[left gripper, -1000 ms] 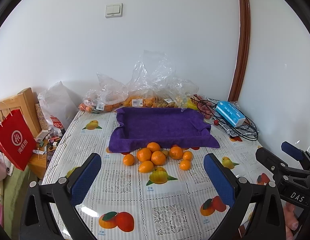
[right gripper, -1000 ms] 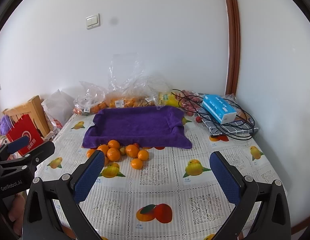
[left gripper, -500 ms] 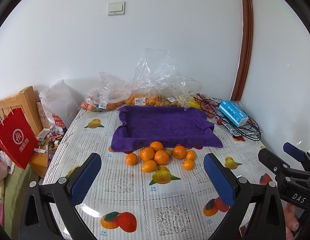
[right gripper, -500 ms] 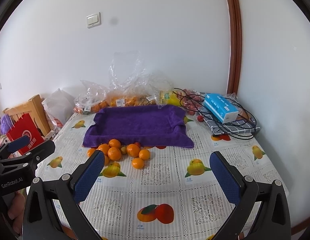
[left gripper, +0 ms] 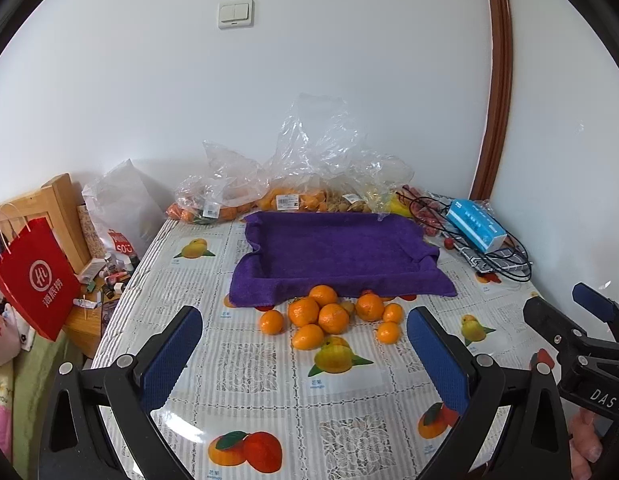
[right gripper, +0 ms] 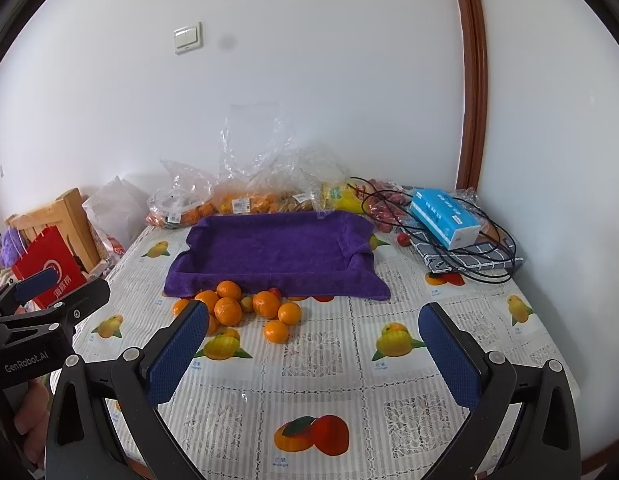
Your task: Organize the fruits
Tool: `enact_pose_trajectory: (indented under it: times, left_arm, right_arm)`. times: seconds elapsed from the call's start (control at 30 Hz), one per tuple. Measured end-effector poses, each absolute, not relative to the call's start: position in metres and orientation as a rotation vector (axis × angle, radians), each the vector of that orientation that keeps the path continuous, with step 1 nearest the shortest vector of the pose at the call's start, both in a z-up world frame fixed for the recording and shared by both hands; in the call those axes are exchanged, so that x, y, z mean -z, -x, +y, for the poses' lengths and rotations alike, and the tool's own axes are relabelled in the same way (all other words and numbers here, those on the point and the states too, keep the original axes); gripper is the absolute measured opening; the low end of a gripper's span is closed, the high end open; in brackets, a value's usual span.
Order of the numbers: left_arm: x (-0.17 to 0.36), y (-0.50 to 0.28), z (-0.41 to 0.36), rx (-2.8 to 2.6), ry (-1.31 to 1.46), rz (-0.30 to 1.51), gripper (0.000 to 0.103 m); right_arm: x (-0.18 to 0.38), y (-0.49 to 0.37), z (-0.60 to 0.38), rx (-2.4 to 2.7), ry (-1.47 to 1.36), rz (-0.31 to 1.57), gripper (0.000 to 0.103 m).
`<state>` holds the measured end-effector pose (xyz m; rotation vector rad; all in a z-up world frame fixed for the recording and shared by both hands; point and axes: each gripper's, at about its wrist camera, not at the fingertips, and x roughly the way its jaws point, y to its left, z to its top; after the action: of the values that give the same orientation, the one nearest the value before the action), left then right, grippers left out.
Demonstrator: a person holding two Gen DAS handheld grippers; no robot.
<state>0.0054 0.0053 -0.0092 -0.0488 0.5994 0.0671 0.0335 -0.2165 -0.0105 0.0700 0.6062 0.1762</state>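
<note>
My left tongs (left gripper: 303, 338) wide open, gripping nothing, loose oranges (left gripper: 329, 316) clustered mid-table against near edge of purple towel-lined tray (left gripper: 333, 252), tray bare, my right tongs (right gripper: 315, 332) wide open, nothing held, above table's near edge (right gripper: 349, 420).

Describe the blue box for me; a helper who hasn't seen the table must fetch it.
Start at the purple towel mid-table, then look right toward the brown door frame. The blue box lies on a checked cloth among black cables, the only blue thing there.
</note>
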Motion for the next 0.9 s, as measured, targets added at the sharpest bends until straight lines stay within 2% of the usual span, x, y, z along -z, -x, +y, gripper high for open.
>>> enact_pose_trajectory:
  times: [0.5, 0.8, 0.9]
  left_arm:
    - [0.039, -0.038, 0.026, -0.118, 0.041, 0.622, 0.103]
    - [0.074, -0.076, 0.039, -0.117, 0.024, 0.712, 0.102]
    - [0.089, -0.085, 0.046, -0.121, 0.036, 0.726, 0.102]
  right_arm:
    - [0.045, -0.069, -0.204, -0.144, -0.024, 0.640, 0.103]
    - [0.079, -0.101, -0.194, -0.191, -0.049, 0.693, 0.103]
    - [0.099, -0.115, -0.188, -0.224, -0.061, 0.745, 0.096]
